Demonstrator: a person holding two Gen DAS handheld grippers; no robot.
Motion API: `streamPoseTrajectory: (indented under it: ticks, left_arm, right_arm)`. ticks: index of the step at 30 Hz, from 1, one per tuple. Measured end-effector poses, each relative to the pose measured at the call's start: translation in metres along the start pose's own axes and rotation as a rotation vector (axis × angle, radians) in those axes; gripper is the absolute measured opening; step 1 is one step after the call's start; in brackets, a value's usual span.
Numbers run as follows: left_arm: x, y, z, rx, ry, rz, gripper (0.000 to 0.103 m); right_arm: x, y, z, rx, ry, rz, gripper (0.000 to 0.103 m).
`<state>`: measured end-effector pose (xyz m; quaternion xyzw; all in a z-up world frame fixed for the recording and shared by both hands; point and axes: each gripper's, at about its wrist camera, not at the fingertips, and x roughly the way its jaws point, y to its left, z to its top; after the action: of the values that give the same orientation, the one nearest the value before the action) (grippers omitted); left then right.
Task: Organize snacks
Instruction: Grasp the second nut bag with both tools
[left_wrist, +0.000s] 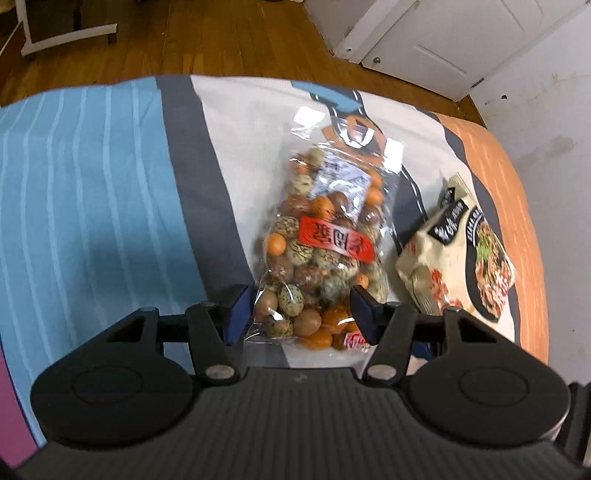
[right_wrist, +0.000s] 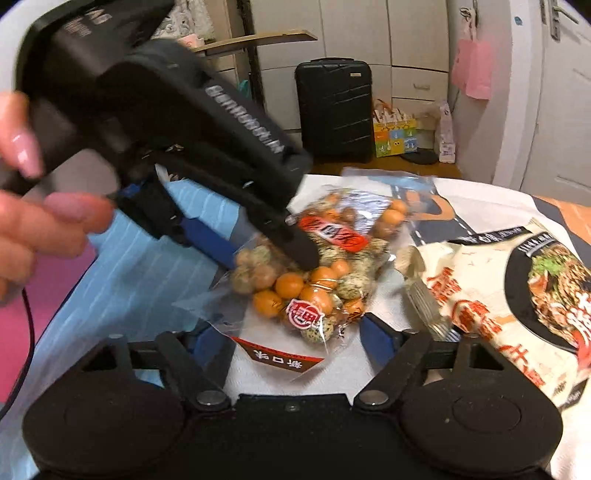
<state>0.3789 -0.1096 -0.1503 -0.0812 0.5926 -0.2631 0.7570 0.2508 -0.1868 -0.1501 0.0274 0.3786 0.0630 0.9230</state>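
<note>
Lying across the bed were two snacks, side by side on the patterned sheet. The bigger one was a cream noodle packet, off to the right. Just beside it, in the middle, lay a clear bag of round coated nuts.

Both grippers were at the near end of the nut bag. The left gripper was tipped steeply down, with one finger on each side of the bag. Its blue pads looked to be touching the plastic, but I could not tell if they were pinching yet. The right gripper was open, and the flat sealed end of the bag sat between its fingers without touching them. A hand held the left gripper's handle.

I think the step was to pick up the nut bag. The plastic looked slippery and the nuts loose, so a slow, gentle squeeze seemed best. Grabbing the full, fat part should hold better than the thin edge. The noodle packet was close, so a straight lift would help.
</note>
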Motion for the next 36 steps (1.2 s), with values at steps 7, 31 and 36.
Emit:
streamPoseTrajectory:
  ticks: [7,31,36]
  left_arm:
    - [0.005,0.011,-0.012,-0.055,-0.057,-0.029,0.058]
    - [-0.052,-0.038,-0.090,0.123,-0.117,0.042,0.056]
    - [-0.069,-0.045,-0.111,0.139,-0.122,0.040,0.056]
  right_arm:
    - [0.011,0.013,-0.003,-0.119,0.032,-0.022,0.096]
    - [-0.048,0.019,-0.025,-0.031,-0.087,-0.011,0.072]
    - [-0.066,0.024,-0.031,-0.053,-0.106,-0.003,0.072]
